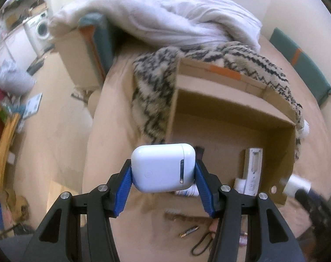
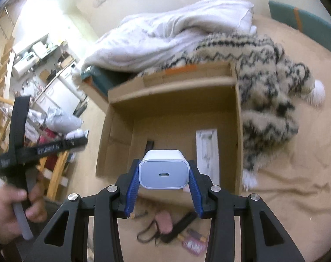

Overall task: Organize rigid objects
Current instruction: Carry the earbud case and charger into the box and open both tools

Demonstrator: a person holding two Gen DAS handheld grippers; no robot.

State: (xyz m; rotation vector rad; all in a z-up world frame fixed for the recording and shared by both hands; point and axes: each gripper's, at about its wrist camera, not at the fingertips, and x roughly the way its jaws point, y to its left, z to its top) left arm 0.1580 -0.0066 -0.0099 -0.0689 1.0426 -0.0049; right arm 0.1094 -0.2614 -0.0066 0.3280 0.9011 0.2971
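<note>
Left wrist view: the left gripper (image 1: 163, 175) clamps an earbud case (image 1: 163, 167) and the right gripper (image 2: 164, 175) pinches a charger (image 2: 164, 168) — both above the cardboard box (image 2: 238, 118), where a slack squeeze might drop either outside it.

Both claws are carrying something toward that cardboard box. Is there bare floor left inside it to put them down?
Yes. Inside the cardboard box, the floor between the white remote by the right wall and the dark item near the middle is bare, as is the left and far part. The crowded spot is the bedsheet just before the box, where a cord, pink item and small bits lie.
</note>
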